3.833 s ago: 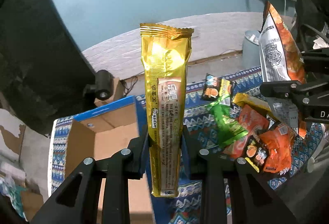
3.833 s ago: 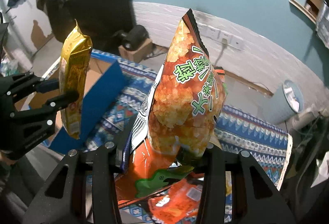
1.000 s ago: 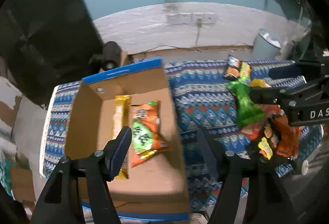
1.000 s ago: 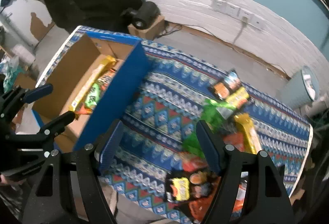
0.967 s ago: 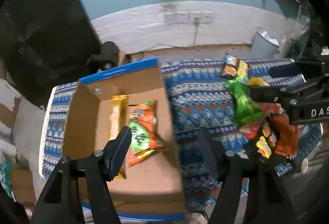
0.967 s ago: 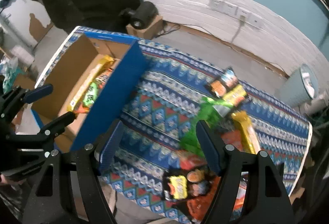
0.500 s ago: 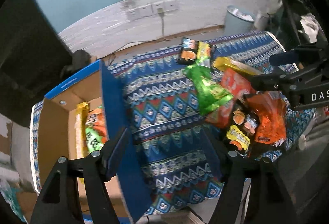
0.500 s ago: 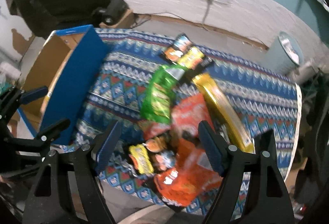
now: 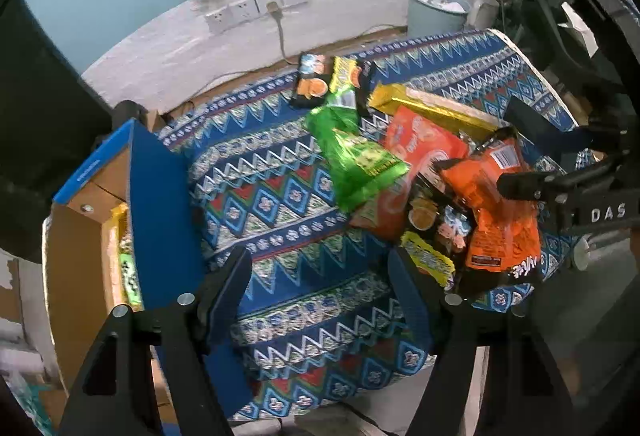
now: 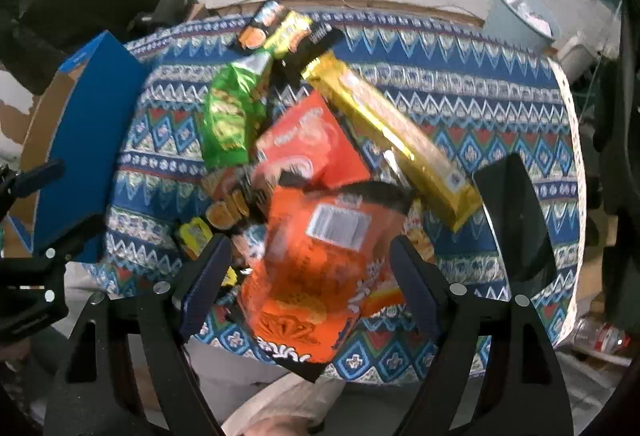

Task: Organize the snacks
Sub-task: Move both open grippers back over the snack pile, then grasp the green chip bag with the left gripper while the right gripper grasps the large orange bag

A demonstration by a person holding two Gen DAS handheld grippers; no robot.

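Right tool (image 10: 308,280) hangs over the snack pile, jaws spread wide and just been opening, nothing pinched; the orange bag (image 10: 320,268) lies right below between the two fingers, untouched as far as the blur lets on. Left tool (image 9: 320,288) stands open too, empty, over bare patterned cloth on the desk (image 9: 280,172), the pile off to its right and the box (image 9: 160,196) to its left. The green bag (image 9: 356,164) lies near the pile's far side, with the gold bar (image 10: 392,132) slanting across beside a red pack (image 10: 316,140), and small dark packets (image 10: 280,28) at the far edge. The left view peeks into the box: a sliver of gold and green wrappers (image 9: 126,260) lies inside against the blue wall. The right view shows only the box's outer blue side, but lays out the whole gold bar and the orange bag's label. The left view catches the right tool from the side at the pile's edge.
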